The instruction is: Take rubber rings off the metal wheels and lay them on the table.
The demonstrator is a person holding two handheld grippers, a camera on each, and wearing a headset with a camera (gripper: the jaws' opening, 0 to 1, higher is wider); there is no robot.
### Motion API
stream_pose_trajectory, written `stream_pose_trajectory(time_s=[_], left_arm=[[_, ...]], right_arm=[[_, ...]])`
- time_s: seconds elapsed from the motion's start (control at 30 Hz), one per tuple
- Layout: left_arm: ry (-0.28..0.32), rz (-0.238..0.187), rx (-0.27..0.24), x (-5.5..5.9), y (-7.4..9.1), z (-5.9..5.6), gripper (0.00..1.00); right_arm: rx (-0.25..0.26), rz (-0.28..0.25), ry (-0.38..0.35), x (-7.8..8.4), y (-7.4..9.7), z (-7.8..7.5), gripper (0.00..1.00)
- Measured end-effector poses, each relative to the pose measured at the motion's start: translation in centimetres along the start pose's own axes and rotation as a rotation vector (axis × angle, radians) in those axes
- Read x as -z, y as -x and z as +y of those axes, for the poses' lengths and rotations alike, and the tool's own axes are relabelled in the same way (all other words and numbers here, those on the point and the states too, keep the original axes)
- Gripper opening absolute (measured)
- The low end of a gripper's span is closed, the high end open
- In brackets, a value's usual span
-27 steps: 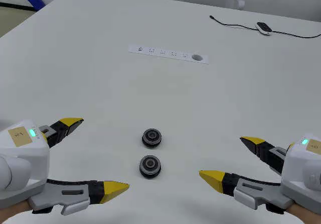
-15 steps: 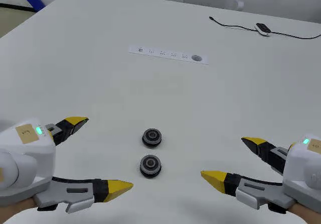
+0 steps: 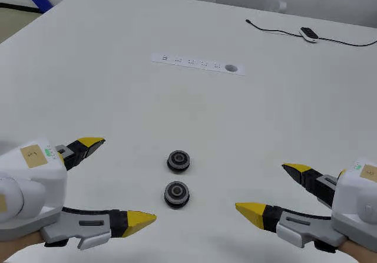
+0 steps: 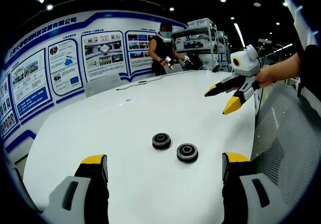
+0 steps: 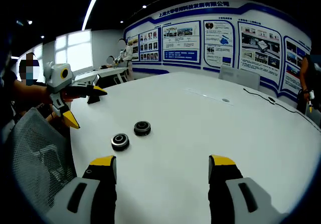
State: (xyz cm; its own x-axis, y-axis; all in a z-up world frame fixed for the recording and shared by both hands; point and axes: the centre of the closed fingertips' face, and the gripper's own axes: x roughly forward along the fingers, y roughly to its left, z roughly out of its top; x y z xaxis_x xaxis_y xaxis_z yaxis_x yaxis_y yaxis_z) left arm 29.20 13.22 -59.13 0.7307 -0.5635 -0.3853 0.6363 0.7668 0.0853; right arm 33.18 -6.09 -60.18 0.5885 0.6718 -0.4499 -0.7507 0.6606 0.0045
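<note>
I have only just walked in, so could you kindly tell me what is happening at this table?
A person holds a left hand-held gripper and a right hand-held gripper, both open, low over the white table. Two small metal wheels lie between them, a near wheel and a far wheel. Neither gripper touches a wheel, and the dark rubber rings look to be on both.

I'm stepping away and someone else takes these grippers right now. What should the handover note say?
Left gripper: open, holding nothing, left of the wheels.
Right gripper: open, holding nothing, right of them.
Two metal wheels lie flat on the table between the grippers: near wheel and far wheel, close together but apart.
Done: nothing; both appear to have their black rubber rings on.
Left: strip both rings and lay them on the table.
</note>
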Motion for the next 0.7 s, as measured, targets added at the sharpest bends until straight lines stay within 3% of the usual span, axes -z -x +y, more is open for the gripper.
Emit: stream_pose_trajectory(time_s=[0.7], left_arm=[[-0.042, 0.022, 0.055, -0.1, -1.0, -0.7, 0.93]], right_arm=[[0.001, 0.02, -0.076, 1.5, 0.4, 0.5, 0.72]])
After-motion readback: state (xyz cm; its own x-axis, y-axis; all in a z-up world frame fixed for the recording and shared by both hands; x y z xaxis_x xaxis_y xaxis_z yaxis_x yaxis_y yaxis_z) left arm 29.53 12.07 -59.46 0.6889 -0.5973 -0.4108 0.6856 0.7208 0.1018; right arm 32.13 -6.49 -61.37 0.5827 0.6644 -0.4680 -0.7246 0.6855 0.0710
